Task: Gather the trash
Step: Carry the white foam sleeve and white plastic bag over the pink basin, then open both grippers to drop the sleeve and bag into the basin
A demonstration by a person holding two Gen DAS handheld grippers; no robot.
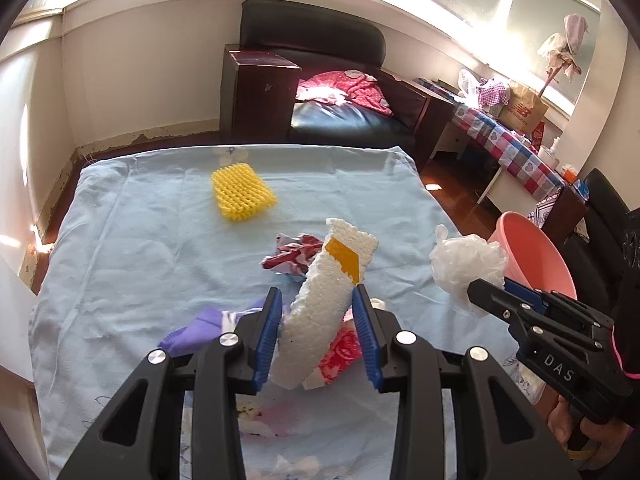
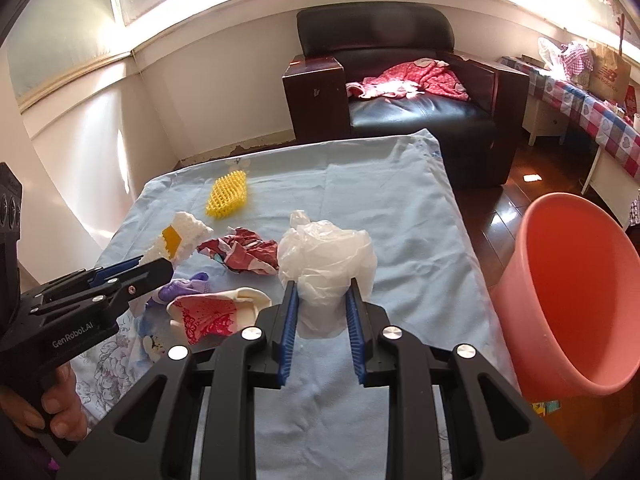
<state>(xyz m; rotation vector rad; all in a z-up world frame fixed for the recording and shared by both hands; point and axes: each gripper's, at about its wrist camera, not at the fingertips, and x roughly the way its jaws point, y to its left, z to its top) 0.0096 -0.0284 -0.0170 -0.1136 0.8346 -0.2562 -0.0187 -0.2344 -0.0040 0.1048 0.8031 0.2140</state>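
My left gripper [image 1: 316, 300] is shut on a white foam sleeve [image 1: 324, 300] with a yellow tape patch, holding it tilted above the blue cloth; it also shows in the right wrist view [image 2: 180, 236]. My right gripper [image 2: 322, 288] is shut on a crumpled clear plastic bag [image 2: 328, 264], which also shows in the left wrist view [image 1: 466, 268]. A pink bucket [image 2: 576, 304] stands at the table's right edge. On the cloth lie a yellow foam net [image 1: 242, 192], a crumpled red wrapper [image 1: 294, 256], a red-and-white paper cup [image 2: 216, 312] and a purple scrap [image 2: 186, 288].
The table is covered by a light blue cloth [image 1: 140, 240]. Behind it stands a black armchair [image 1: 340, 92] with red clothing. A side table with a checked cloth [image 1: 516, 144] and bags is at the far right. Wooden floor lies to the right of the table.
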